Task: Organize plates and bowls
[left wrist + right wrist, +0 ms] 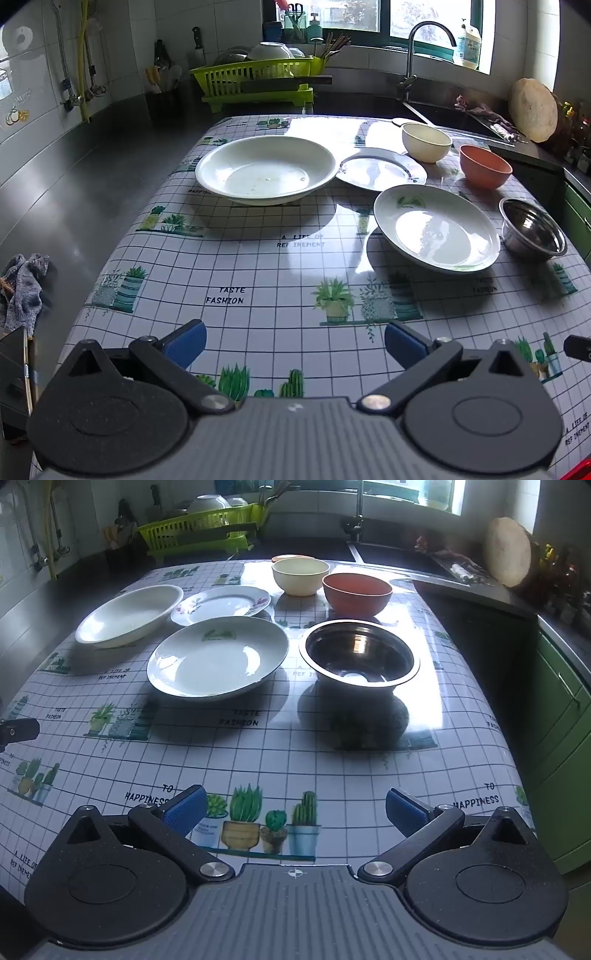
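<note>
Both hand-held grippers, left [295,343] and right [295,808], hang open and empty short of the steel bowl [359,657]; nothing stacked yet, so I'd nest bowls first.

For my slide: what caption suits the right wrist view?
Open right tool faces a shiny steel bowl and white plates on a gridded tablecloth.

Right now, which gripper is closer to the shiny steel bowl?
Right. The right gripper faces the steel bowl almost straight ahead; from the left gripper the bowl sits far off right.
</note>
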`<state>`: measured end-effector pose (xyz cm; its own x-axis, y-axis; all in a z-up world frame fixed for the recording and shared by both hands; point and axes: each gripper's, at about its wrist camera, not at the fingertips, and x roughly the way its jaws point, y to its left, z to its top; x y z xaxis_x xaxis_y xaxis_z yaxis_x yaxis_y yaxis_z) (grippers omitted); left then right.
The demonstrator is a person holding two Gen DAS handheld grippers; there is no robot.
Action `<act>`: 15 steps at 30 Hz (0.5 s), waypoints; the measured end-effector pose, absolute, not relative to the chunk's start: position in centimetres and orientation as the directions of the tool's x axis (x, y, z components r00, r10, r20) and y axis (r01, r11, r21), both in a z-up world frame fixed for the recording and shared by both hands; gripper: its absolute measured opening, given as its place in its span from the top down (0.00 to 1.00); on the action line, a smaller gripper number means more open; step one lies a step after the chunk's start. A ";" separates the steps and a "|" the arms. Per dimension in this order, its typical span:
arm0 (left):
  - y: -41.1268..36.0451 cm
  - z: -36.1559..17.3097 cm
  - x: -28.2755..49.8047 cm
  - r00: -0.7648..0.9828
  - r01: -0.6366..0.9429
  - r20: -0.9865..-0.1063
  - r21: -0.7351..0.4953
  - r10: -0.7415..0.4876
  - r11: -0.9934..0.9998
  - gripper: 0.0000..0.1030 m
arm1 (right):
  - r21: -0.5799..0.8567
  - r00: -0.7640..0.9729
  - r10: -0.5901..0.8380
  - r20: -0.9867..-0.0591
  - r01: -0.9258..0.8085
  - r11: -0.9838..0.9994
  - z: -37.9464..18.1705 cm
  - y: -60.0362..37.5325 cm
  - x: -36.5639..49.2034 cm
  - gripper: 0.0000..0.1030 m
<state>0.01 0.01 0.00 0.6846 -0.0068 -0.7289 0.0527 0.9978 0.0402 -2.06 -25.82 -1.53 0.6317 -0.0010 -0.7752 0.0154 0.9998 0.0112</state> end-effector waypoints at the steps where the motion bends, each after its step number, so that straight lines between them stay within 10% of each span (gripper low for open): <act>1: 0.0 0.0 0.0 0.685 0.053 -0.729 0.042 -0.006 0.998 0.00 | 0.011 0.644 -0.002 -0.765 0.016 1.000 -1.5 -25.8 -2.1 0.00; 15: 0.2 0.0 0.5 0.674 0.057 -0.738 0.044 -0.006 0.997 0.00 | 0.014 0.633 -0.001 -0.774 0.018 1.000 -1.6 -25.5 -1.1 0.00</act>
